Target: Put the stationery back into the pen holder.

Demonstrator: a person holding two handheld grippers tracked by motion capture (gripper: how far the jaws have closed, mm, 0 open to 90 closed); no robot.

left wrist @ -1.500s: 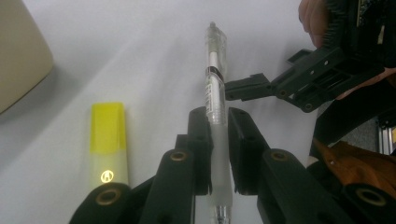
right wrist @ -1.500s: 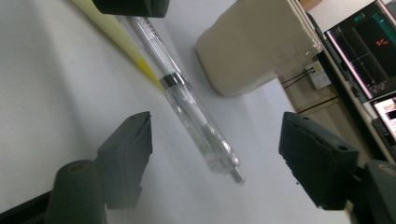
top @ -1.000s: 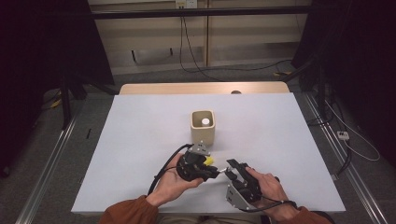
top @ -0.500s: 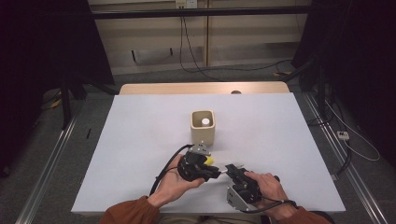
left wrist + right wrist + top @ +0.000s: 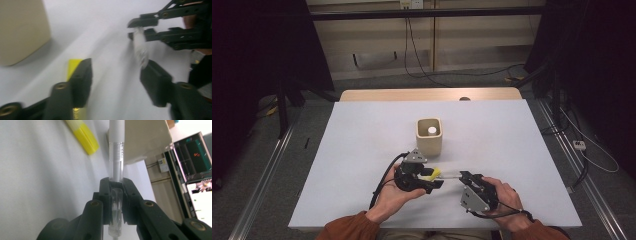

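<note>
Now the right tool (image 5: pixel 116 187) pinches the clear tube (image 5: pixel 116 157), its far end between the left tool's (image 5: pixel 115 75) just-spread jaws.

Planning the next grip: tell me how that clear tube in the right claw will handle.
The clear tube looks rigid and thin, so probably light. Its smooth, glossy wall may slip in the right claw, whose pads clamp only one end. Being round, it would likely roll if laid on the white table, and it could crack if squeezed hard.
</note>
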